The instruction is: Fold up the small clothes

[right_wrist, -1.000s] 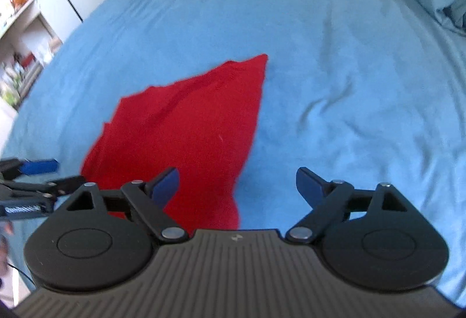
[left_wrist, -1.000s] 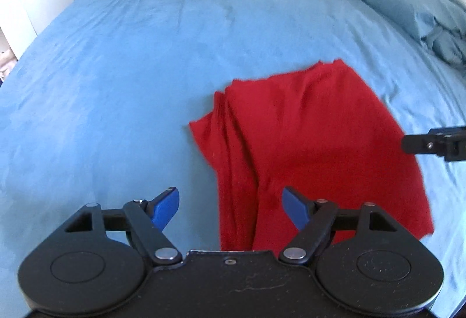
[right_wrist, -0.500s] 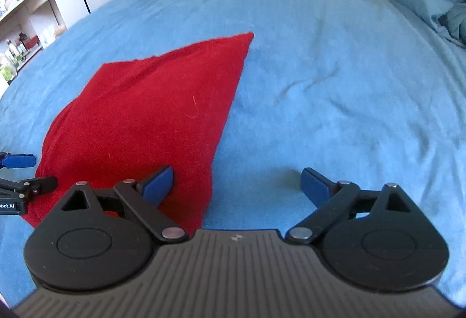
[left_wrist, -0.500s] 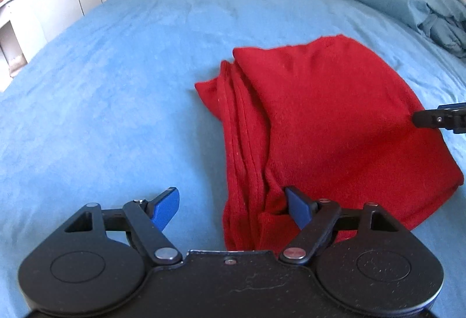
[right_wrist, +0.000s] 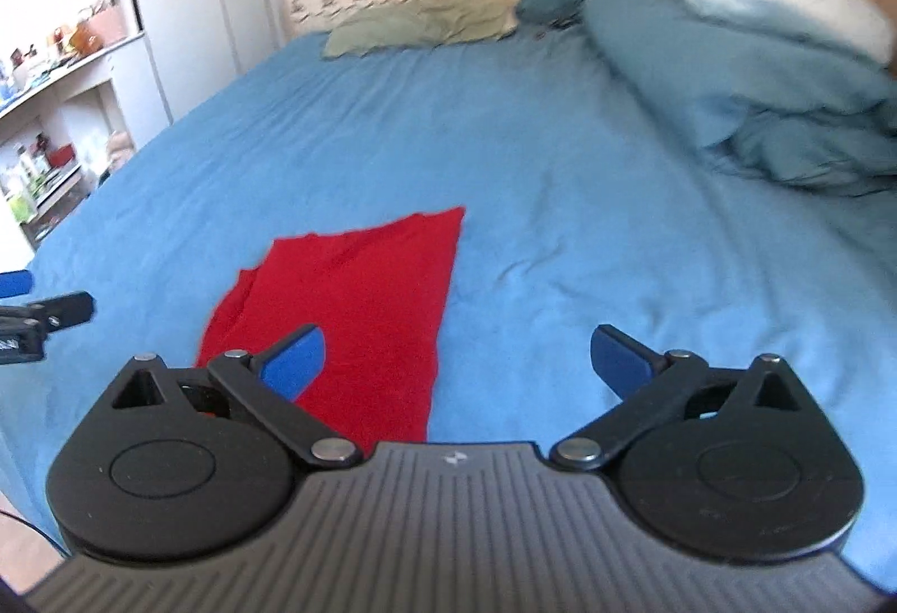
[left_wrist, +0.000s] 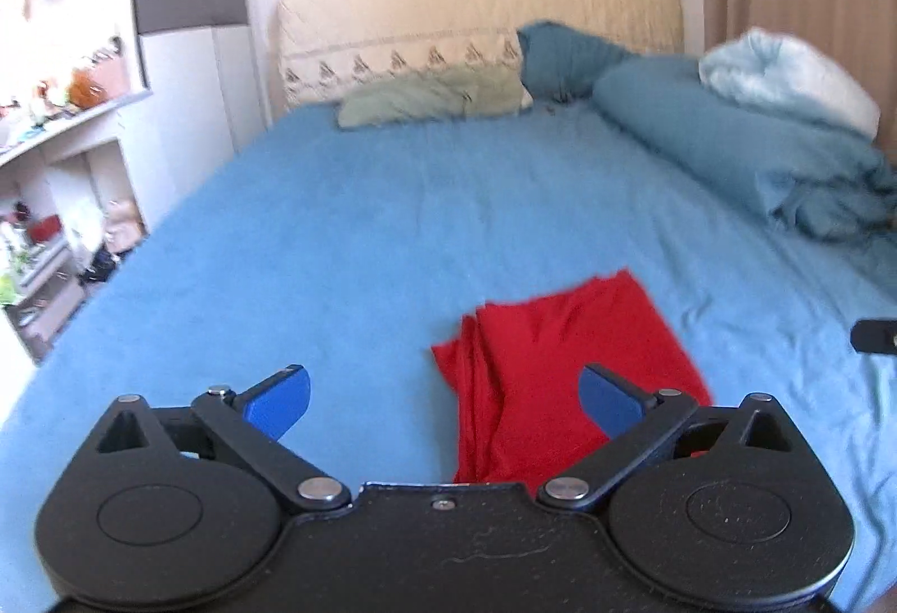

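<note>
A folded red garment (left_wrist: pixel 555 355) lies flat on the blue bed sheet (left_wrist: pixel 336 231). It also shows in the right wrist view (right_wrist: pixel 359 299). My left gripper (left_wrist: pixel 443 394) is open and empty, held above the sheet at the garment's near left edge. My right gripper (right_wrist: pixel 457 360) is open and empty, above the garment's near right edge. Neither touches the cloth. The left gripper's tip shows at the left edge of the right wrist view (right_wrist: pixel 45 310).
A rolled teal duvet (left_wrist: pixel 757 153) and pale blue blanket (left_wrist: pixel 785 74) lie along the bed's right side. Pillows (left_wrist: pixel 437 97) and a headboard (left_wrist: pixel 476 18) with plush toys are at the far end. Shelves (left_wrist: pixel 50 198) with clutter stand left of the bed.
Both grippers have lifted and pulled back from the garment, tilting up so the headboard and wall show. The garment stays folded on the sheet and looks smaller.
</note>
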A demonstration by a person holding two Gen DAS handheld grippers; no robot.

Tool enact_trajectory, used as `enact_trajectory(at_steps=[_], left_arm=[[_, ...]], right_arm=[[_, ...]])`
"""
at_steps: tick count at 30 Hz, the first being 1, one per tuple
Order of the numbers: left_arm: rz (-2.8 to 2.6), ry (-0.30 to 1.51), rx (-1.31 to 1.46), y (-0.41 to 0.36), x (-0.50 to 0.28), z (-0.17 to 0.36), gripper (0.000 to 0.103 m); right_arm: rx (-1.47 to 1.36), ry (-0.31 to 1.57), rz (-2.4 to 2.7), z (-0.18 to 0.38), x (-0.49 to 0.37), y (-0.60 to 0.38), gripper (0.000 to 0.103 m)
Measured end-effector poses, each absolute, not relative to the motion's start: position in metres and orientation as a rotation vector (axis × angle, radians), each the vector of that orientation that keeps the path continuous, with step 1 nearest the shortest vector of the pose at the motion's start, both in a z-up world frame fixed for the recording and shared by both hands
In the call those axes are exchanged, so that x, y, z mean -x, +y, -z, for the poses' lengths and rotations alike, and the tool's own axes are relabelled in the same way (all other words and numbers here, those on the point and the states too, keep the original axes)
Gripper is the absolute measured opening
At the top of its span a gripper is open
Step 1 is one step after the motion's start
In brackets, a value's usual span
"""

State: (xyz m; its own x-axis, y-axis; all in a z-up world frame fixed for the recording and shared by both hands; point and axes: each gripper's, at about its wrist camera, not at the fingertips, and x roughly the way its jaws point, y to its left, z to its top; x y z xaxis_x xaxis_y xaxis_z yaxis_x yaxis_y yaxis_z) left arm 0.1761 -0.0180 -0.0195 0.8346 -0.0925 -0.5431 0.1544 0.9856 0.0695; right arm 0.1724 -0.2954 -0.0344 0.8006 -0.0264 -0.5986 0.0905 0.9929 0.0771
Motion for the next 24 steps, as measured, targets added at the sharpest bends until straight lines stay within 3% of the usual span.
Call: enact_trajectory(at_steps=[10, 24], left_arm=[[0.033, 0.528, -0.102, -0.012, -0.069, -0.021, 0.103], [0.014, 0.595, -0.144, -0.018, -0.012, 0.012, 0.103]], right_arm=[[-0.074, 0.603, 0.087, -0.028, -0.061, -0.263, 0.103], [-0.04, 0.735, 0.11, 0.016, -0.007, -0.229, 0.103]])
